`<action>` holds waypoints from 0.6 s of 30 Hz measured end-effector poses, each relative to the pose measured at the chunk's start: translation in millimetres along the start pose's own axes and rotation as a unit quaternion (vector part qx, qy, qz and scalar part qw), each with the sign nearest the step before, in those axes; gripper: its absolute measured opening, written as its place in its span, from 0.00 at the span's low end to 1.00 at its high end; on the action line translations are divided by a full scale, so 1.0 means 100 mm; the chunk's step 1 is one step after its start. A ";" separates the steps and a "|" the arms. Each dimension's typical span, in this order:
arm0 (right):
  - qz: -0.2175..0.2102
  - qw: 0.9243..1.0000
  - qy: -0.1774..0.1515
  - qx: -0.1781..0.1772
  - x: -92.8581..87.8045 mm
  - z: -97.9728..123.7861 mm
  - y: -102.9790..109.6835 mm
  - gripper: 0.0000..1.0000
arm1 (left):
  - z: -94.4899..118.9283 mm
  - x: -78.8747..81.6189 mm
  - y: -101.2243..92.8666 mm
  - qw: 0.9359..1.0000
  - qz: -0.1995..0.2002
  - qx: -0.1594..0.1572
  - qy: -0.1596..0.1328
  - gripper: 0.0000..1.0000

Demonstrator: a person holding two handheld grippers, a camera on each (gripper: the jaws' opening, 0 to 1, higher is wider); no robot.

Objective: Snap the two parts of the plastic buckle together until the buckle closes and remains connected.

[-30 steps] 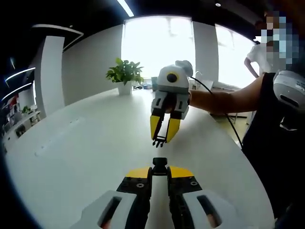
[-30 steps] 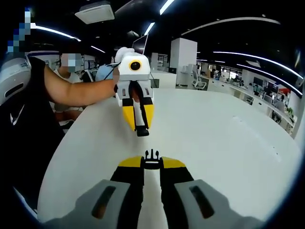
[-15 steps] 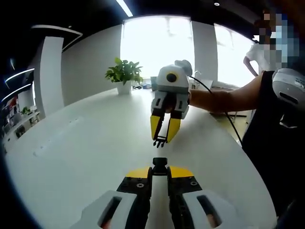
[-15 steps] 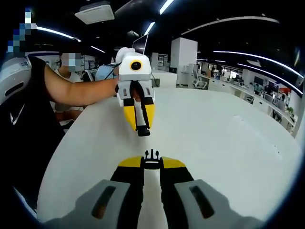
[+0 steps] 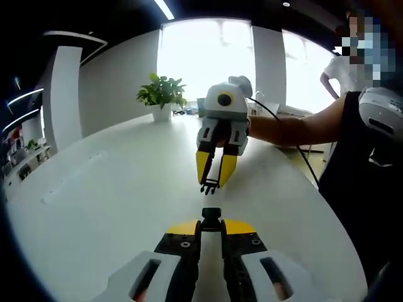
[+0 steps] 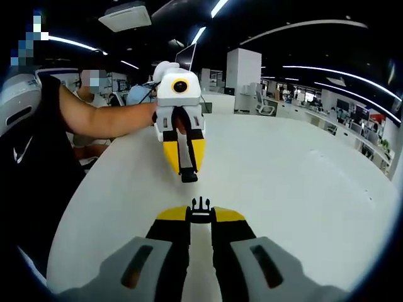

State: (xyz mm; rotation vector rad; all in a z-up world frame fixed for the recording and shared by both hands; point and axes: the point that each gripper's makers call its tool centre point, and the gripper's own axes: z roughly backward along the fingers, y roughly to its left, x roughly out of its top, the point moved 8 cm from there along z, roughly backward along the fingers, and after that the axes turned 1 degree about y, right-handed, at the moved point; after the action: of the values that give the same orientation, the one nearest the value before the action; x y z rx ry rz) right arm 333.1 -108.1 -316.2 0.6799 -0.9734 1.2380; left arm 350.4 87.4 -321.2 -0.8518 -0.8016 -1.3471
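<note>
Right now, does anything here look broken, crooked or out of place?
Nothing stands out. The left gripper holds the socket half of the buckle, the right gripper the pronged half, facing each other above the white table, not yet joined. Neither half looks damaged, and nothing is spilled.

place: open-plan office | cues: white table [image 5: 94, 189]; potted plant [image 5: 161, 95]; desk rows [image 6: 327, 119]; ceiling strip lights [image 6: 315, 26]

Left gripper [image 5: 211, 221] and right gripper [image 6: 200, 211] face each other tip to tip, jaws clamped, forearms outstretched.
</note>
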 end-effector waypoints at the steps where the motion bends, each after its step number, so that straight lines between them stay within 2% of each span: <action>1: 0.000 1.000 0.000 0.000 0.00 0.00 0.00 0.11 | 0.00 0.00 0.00 1.000 0.000 0.000 0.000 0.10; 18: -0.002 1.000 0.010 0.006 -0.06 -0.06 0.03 0.11 | -0.02 -0.05 0.01 1.000 0.004 -0.005 0.005 0.10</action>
State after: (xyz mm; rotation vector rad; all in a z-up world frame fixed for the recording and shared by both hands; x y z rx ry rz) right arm 331.6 -105.3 -324.7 0.6785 -0.9475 1.2454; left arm 351.0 87.9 -326.7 -0.8549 -0.7827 -1.3480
